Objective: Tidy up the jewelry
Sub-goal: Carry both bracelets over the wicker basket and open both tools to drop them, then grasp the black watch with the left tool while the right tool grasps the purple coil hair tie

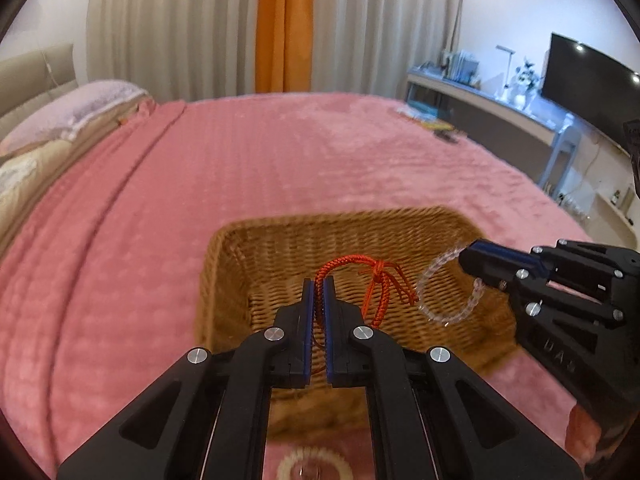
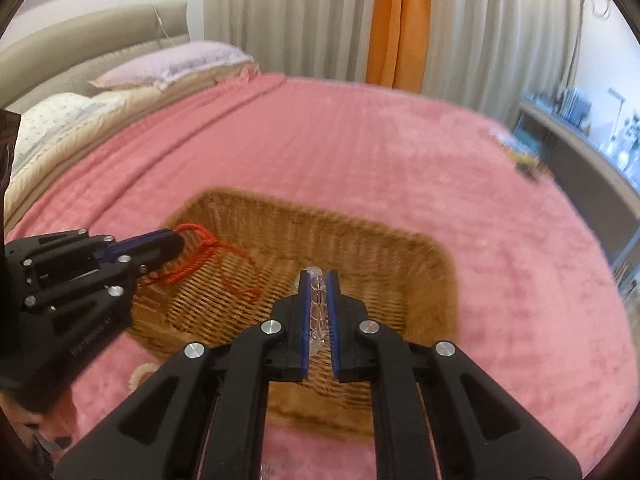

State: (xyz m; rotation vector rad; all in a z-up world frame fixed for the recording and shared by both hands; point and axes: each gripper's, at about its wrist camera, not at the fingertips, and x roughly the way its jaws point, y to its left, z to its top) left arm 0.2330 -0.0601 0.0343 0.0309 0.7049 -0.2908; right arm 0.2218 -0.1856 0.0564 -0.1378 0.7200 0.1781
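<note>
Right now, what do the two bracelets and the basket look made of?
Red bracelet in the left gripper: braided cord, matte, with knotted loose ends.
Clear bracelet in the right gripper: translucent glossy beads, glass or plastic, can't tell.
Basket: woven wicker or rattan, tan, visible weave.

This is a bedroom in a home. A wide bed point(image 1: 280, 168) under a pink plush blanket fills the near and middle ground, with pillows point(image 2: 172, 66) stacked at its far left against a padded beige headboard point(image 2: 92, 44). Cream curtains point(image 1: 172, 28) with an orange panel point(image 1: 284, 24) cover the far wall. Along the right side runs a long low counter point(image 1: 492, 108) carrying a large dark television point(image 1: 588, 80), a slim lamp and small ornaments. A wicker basket point(image 1: 400, 224) sits on the blanket.
</note>
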